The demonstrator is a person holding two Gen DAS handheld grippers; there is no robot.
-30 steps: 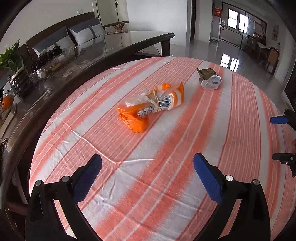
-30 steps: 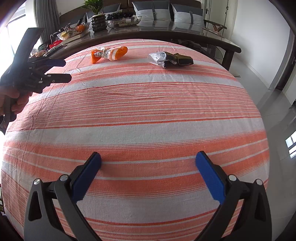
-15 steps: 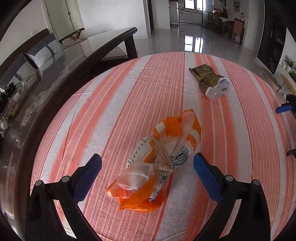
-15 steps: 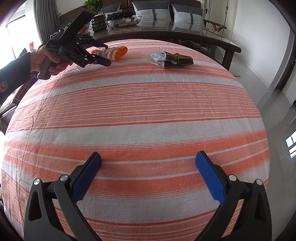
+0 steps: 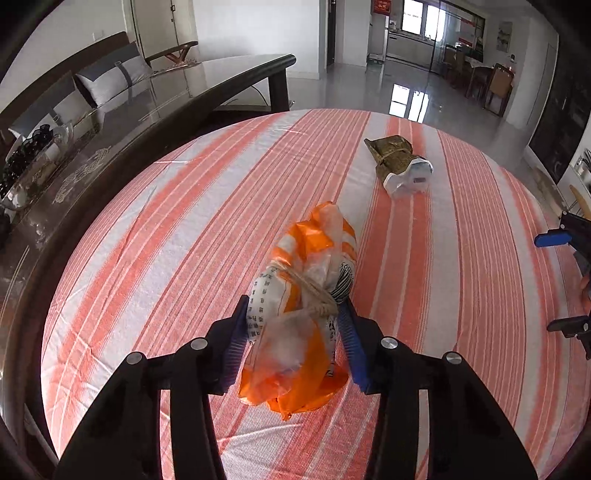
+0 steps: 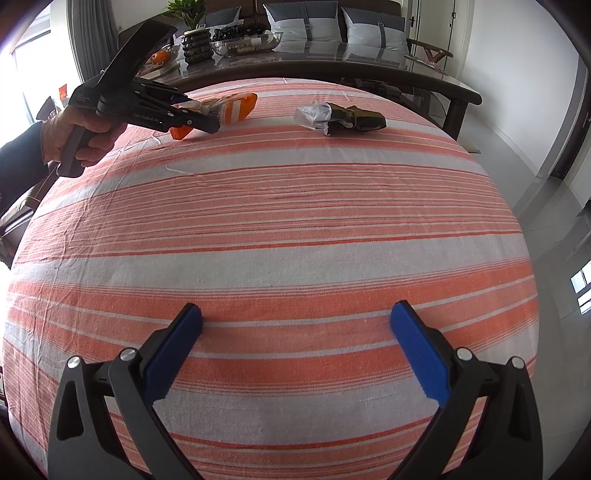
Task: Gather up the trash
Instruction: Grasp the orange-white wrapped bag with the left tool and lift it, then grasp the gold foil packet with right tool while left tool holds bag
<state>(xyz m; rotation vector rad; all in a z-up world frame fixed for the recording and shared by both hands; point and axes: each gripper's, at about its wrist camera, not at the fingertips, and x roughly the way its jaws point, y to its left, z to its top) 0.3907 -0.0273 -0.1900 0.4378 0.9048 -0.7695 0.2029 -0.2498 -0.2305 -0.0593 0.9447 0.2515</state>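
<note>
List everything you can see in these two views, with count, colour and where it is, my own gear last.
Tied plastic bag: one, orange and white, on the striped cloth, between the left gripper's pads.
Wrapped bundle: one, olive-brown with a white end, on the cloth beyond the bag.
Tablecloth: one, orange and white stripes, covering the table.
Dark glass-topped table: one, behind the cloth.
Cushions: two, grey and white, behind that table.
Potted plant: one, green, on the dark table.
Left gripper: black with blue pads, jaws just closing, pressing on the bag.
Right gripper: black with blue pads, open, above bare cloth.
Hand: one, holding the left gripper's handle.
</note>
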